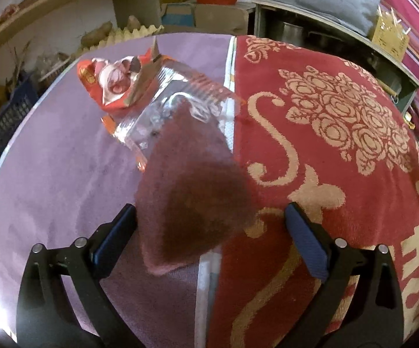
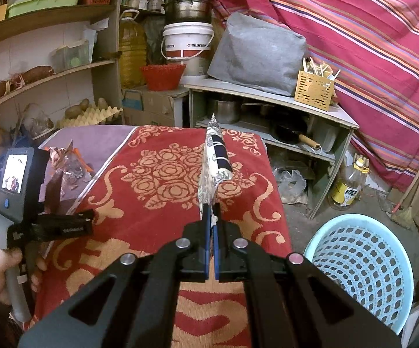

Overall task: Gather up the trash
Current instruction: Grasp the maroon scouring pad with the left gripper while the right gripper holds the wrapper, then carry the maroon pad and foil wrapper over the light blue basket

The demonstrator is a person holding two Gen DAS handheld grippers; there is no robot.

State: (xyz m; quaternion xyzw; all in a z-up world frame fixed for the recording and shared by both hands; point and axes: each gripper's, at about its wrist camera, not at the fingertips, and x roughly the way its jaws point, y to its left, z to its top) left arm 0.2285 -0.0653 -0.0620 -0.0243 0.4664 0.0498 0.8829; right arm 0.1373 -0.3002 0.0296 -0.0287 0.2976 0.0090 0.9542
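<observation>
Right gripper (image 2: pixel 211 217) was clamped narrow on the lower edge of a blue-and-white wrapper (image 2: pixel 216 156), which stood up at centre frame above the red towel (image 2: pixel 157 174). The blue basket (image 2: pixel 363 266) sat at lower right, on the floor. Left gripper (image 1: pixel 209 226) was wide open; a dark brown piece (image 1: pixel 192 197), blurred, lay between its fingers, apparently ungripped. A clear plastic tray (image 1: pixel 169 110) and a red wrapper (image 1: pixel 108 81) remained at upper left on the purple cloth (image 1: pixel 50 174). Risks: the thin pinch could let the wrapper slip on the way to the basket; closing left might catch only air or nudge the tray. Unclear: what the brown piece was and whether it rested on the cloth; the basket's contents were cut off.
</observation>
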